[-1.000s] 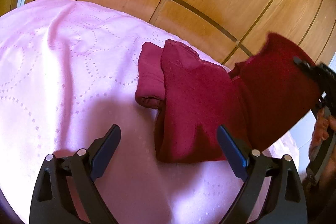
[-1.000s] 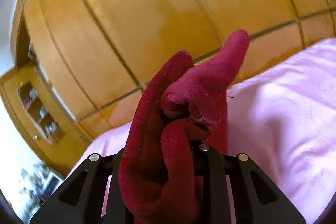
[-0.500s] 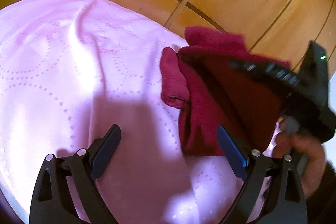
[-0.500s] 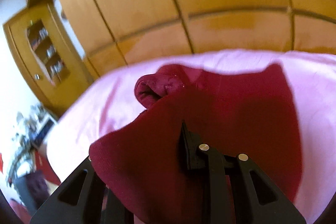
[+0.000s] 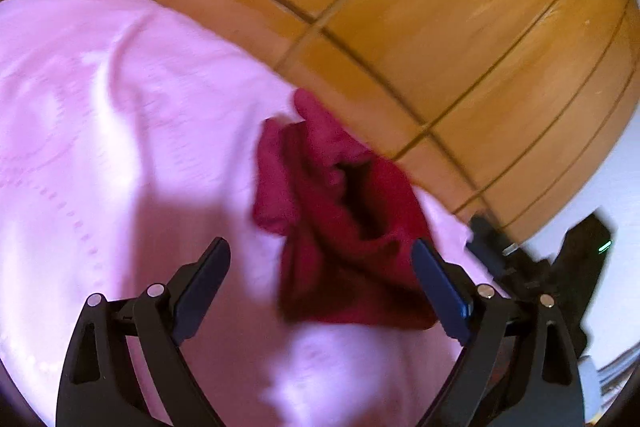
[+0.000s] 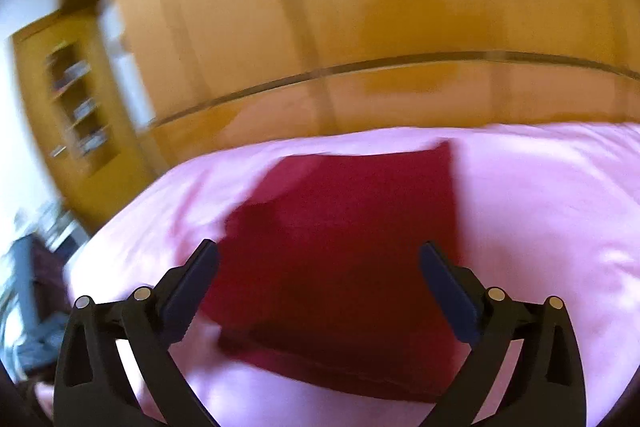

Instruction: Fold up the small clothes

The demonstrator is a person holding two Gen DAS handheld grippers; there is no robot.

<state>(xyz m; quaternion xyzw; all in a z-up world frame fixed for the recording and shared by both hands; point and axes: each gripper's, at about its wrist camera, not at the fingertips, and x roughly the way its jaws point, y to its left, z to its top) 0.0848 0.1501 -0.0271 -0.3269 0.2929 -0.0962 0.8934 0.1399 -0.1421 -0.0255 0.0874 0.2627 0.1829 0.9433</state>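
Observation:
A small dark red garment (image 5: pixel 344 227) lies folded on the pink bedcover (image 5: pixel 120 147), with a sleeve poking out at its left. My left gripper (image 5: pixel 320 259) hovers open just short of it, nothing between its fingers. In the right wrist view the same red garment (image 6: pixel 340 247) lies flat as a rough square. My right gripper (image 6: pixel 320 259) stands over its near edge with jaws opening wide; the cloth lies under and between the fingers but the pads do not press it. The right gripper's black body (image 5: pixel 520 259) shows at the right of the left wrist view.
A wooden wardrobe wall (image 5: pixel 400 7) rises right behind the bed. A wooden shelf unit (image 6: pixel 76 99) stands at the left of the right wrist view. The pink bedcover (image 6: pixel 560 207) stretches wide to the left and right of the garment.
My right gripper carried the lifted part of the red garment over and down onto the rest, then opened and let it go. The left gripper stayed open and drew back slightly.

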